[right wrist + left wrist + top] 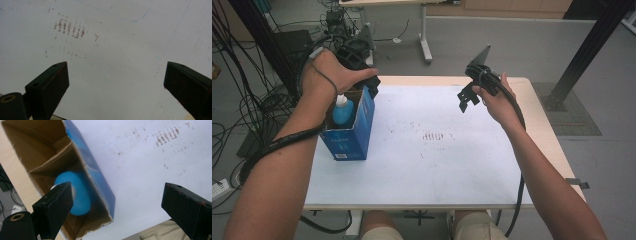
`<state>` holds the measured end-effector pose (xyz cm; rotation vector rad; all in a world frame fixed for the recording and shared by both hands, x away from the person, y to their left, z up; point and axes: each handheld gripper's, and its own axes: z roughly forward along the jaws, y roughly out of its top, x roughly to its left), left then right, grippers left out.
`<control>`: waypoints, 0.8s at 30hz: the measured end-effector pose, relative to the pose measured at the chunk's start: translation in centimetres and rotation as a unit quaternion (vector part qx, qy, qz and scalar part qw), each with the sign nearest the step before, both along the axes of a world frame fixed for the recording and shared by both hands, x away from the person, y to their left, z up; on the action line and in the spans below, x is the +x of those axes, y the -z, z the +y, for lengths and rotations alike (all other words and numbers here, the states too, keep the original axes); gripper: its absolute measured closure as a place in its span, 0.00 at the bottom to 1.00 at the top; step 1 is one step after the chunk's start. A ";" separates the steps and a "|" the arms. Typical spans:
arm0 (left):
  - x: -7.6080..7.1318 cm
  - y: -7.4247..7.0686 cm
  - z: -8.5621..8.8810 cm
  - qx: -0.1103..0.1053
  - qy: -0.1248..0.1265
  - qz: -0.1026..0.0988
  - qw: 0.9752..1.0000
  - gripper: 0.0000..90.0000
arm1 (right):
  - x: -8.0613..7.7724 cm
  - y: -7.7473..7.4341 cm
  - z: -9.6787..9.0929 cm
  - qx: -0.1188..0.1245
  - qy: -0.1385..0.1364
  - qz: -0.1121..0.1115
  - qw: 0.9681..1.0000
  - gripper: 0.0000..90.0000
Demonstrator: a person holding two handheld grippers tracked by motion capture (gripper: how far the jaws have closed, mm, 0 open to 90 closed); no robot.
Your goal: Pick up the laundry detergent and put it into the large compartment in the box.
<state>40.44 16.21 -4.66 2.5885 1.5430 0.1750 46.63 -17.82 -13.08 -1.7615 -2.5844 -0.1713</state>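
Grey floor and tangled cables ring your white-topped table [422,165], which carries a patch of reddish smudges [435,135] near its middle. Your left gripper [117,206] hangs above the open blue box [353,131], jaws spread wide with nothing pinched between them; seen along those jaws, one jaw overlaps the blue bottle [75,192] while the other stands out over bare tabletop. That bottle sits upright inside the box, its white cap [341,99] poking up at the opening, with brown cardboard walls [37,152] around it. In the high view the box stands at about 9 o'clock from the table's middle, close to the left edge, and your left hand [329,75] covers its far end. Your right gripper [468,99] is raised at about 1 o'clock from the smudges, well apart from the box, jaws wide and empty over plain white surface.
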 end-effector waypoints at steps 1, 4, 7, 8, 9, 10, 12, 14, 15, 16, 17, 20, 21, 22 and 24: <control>0.0 0.0 -0.4 0.002 0.006 0.002 1.000 0.12 | 0.0 0.0 0.0 0.000 0.000 0.000 1.000 0.07; -0.1 0.2 -1.4 0.005 0.023 -0.003 1.000 0.12 | 0.1 0.0 0.1 -0.001 0.001 0.000 1.000 0.06; -0.2 0.3 -2.3 0.007 0.038 0.000 0.999 0.12 | 0.3 0.2 0.2 -0.001 -0.001 0.002 1.000 0.06; -0.2 0.4 -2.6 0.005 0.042 -0.001 0.999 0.12 | 0.3 0.2 0.3 -0.001 -0.002 0.002 1.000 0.06; -0.3 0.4 -2.7 0.003 0.045 -0.002 0.999 0.11 | 0.4 0.2 0.3 0.000 -0.004 0.002 1.000 0.06; -0.3 0.4 -2.8 0.001 0.048 -0.002 0.999 0.11 | 0.4 0.2 0.4 -0.001 -0.004 0.003 1.000 0.06; -0.3 0.6 -2.9 -0.005 0.057 0.001 0.998 0.11 | 0.5 0.2 0.5 -0.003 -0.005 0.003 1.000 0.06; -0.2 0.9 -3.2 -0.006 0.060 0.005 0.998 0.11 | 0.6 0.3 0.6 -0.004 -0.007 0.004 1.000 0.06; -0.2 1.0 -3.3 -0.007 0.062 0.006 0.998 0.11 | 0.7 0.3 0.6 -0.004 -0.008 0.005 1.000 0.06; -0.1 1.1 -3.4 -0.007 0.063 0.006 0.998 0.11 | 0.7 0.3 0.6 -0.004 -0.008 0.007 1.000 0.06; -0.1 1.2 -3.5 -0.010 0.063 0.006 0.998 0.11 | 0.8 0.3 0.6 -0.004 -0.007 0.007 1.000 0.06; 0.0 1.3 -3.9 -0.012 0.069 0.007 0.998 0.11 | 0.8 0.3 0.5 -0.003 -0.008 0.007 1.000 0.06; 0.1 1.4 -4.0 -0.016 0.070 0.009 0.997 0.11 | 0.8 0.3 0.6 -0.004 -0.007 0.007 1.000 0.06; 0.1 1.3 -4.1 -0.017 0.072 0.009 0.997 0.11 | 0.8 0.4 0.5 -0.004 -0.007 0.007 1.000 0.06; 0.0 1.3 -4.3 -0.018 0.075 0.007 0.997 0.11 | 0.9 0.4 0.6 -0.004 -0.007 0.007 1.000 0.06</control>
